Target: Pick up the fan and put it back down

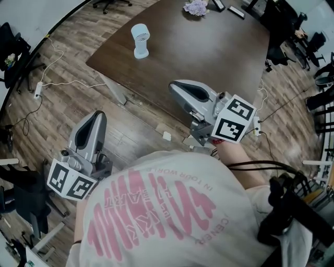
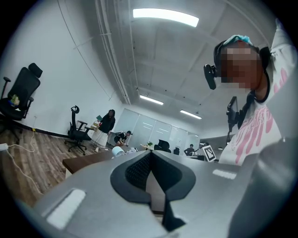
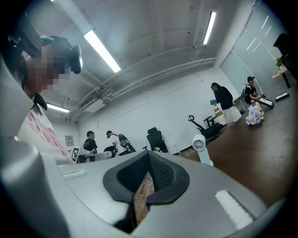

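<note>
Room: open office with a wood-plank floor (image 1: 130,130). A dark brown surface (image 1: 219,57) fills the upper middle of the head view.

- Far left: a white cable (image 1: 57,83) trails across the floor, well apart from everything in use.
- Lower left: left tool (image 1: 98,116), held level and pointing toward the upper right of the frame. In its own view (image 2: 150,153) the jaws are together with nothing between them.
- Upper left of centre: fan (image 1: 140,40), small and white. It stands upright on the surface near the left corner, with its round head on top and its long axis vertical. Neither tool touches it. It shows small and far off just left of the jaw tips in the left gripper view (image 2: 118,151), and right of the tips in the right gripper view (image 3: 201,148).
- Centre: right tool (image 1: 174,86), level, with its tips over the near edge of the surface. Its jaws are closed and empty (image 3: 149,154).
- Top, right of centre: purple flowers (image 1: 196,7) at the far end of the surface.
- Right edge: office chairs (image 1: 313,44).

Key relation: the fan lies above and left of the right tool and above and right of the left tool, so it sits between their two lines of aim. The right tool appears nearer. Both would need to open, then close level across the upright stem.
</note>
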Demonstrator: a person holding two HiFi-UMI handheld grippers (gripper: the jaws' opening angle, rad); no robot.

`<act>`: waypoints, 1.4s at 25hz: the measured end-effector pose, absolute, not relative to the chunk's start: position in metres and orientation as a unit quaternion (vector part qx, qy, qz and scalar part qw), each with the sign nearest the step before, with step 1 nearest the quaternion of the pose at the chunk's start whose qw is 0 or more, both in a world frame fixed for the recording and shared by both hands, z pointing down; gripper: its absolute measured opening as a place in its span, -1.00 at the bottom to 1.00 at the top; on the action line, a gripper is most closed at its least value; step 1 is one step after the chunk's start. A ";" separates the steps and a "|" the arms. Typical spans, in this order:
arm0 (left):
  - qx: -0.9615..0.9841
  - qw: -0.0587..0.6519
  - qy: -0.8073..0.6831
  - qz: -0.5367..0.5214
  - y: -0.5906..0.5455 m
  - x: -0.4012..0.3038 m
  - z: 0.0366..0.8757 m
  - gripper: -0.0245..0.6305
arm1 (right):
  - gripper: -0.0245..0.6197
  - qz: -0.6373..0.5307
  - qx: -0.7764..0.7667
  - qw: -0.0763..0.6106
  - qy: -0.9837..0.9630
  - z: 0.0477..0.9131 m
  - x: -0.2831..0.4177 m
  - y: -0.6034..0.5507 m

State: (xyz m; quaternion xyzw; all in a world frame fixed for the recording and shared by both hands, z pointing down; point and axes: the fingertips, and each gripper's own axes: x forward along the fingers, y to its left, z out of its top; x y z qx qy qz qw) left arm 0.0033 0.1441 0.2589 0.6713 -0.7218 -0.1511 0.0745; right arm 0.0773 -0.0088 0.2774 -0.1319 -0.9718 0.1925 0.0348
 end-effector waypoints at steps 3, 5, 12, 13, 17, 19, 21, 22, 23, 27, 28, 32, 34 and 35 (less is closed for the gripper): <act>0.671 0.071 -0.722 -0.151 0.142 0.005 0.262 -0.86 | -0.90 0.189 -0.134 0.047 -0.972 0.284 0.076 -0.007; 0.678 0.060 -0.717 -0.153 0.140 0.010 0.261 -0.86 | -0.90 0.185 -0.132 0.055 -0.972 0.288 0.077 -0.008; 0.687 0.059 -0.707 -0.157 0.131 0.013 0.265 -0.86 | -0.90 0.190 -0.122 0.053 -0.973 0.291 0.082 -0.014; 0.688 0.058 -0.707 -0.157 0.130 0.012 0.264 -0.86 | -0.90 0.191 -0.120 0.052 -0.973 0.290 0.083 -0.015; 0.691 0.058 -0.704 -0.156 0.125 0.012 0.263 -0.86 | -0.90 0.195 -0.114 0.051 -0.973 0.292 0.085 -0.018; 0.693 0.059 -0.701 -0.155 0.123 0.013 0.263 -0.86 | -0.90 0.197 -0.112 0.050 -0.973 0.292 0.085 -0.020; 0.696 0.060 -0.699 -0.154 0.121 0.013 0.262 -0.86 | -0.90 0.198 -0.111 0.049 -0.973 0.290 0.085 -0.021; 0.697 0.060 -0.698 -0.153 0.120 0.013 0.261 -0.86 | -0.90 0.198 -0.111 0.049 -0.973 0.290 0.085 -0.021; 0.697 0.061 -0.697 -0.153 0.120 0.014 0.261 -0.86 | -0.90 0.198 -0.111 0.048 -0.973 0.289 0.085 -0.020; 0.697 0.061 -0.698 -0.152 0.120 0.012 0.261 -0.86 | -0.90 0.199 -0.110 0.049 -0.972 0.290 0.085 -0.020; 0.696 0.060 -0.699 -0.152 0.120 0.011 0.260 -0.87 | -0.90 0.200 -0.110 0.048 -0.972 0.290 0.084 -0.021; 0.695 0.062 -0.700 -0.153 0.121 0.009 0.261 -0.86 | -0.90 0.202 -0.114 0.053 -0.971 0.293 0.081 -0.017; 0.697 0.065 -0.698 -0.152 0.122 0.010 0.263 -0.86 | -0.90 0.204 -0.113 0.055 -0.971 0.294 0.081 -0.016; 0.697 0.066 -0.698 -0.151 0.123 0.010 0.265 -0.87 | -0.90 0.206 -0.112 0.053 -0.971 0.294 0.079 -0.017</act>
